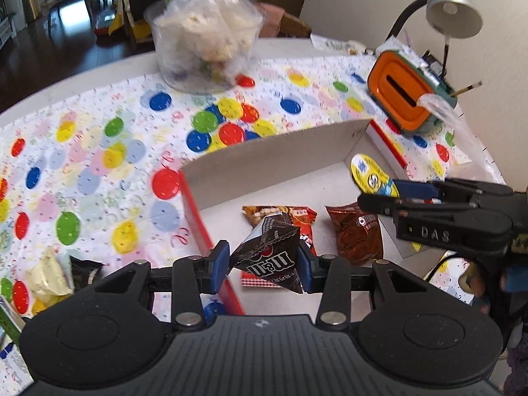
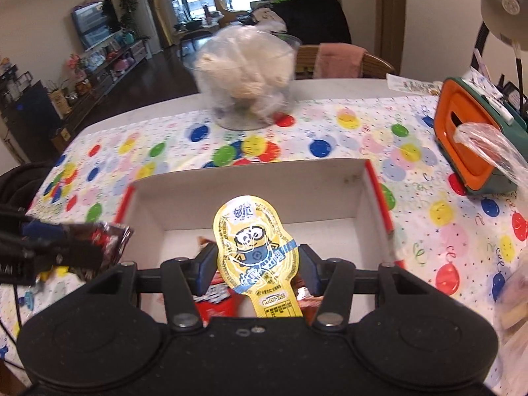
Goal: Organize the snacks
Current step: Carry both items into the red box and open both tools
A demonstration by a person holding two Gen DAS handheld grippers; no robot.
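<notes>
Snacks are mid-sort: my left hand-held gripper (image 1: pixel 263 267) is clenched on an M&M's packet (image 1: pixel 270 257), held above the near-left rim of the white box (image 1: pixel 264 161). My right hand-held gripper (image 2: pixel 259 265) grasps a yellow Minions pouch (image 2: pixel 255 244) over the box's near side. I judge both are ready to drop; next I lower and release. Two brown packets (image 1: pixel 358 234) lie ahead inside, with bare floor beyond. An orange dispenser (image 1: pixel 402 99) sits well right on the bench (image 1: pixel 82 165).
</notes>
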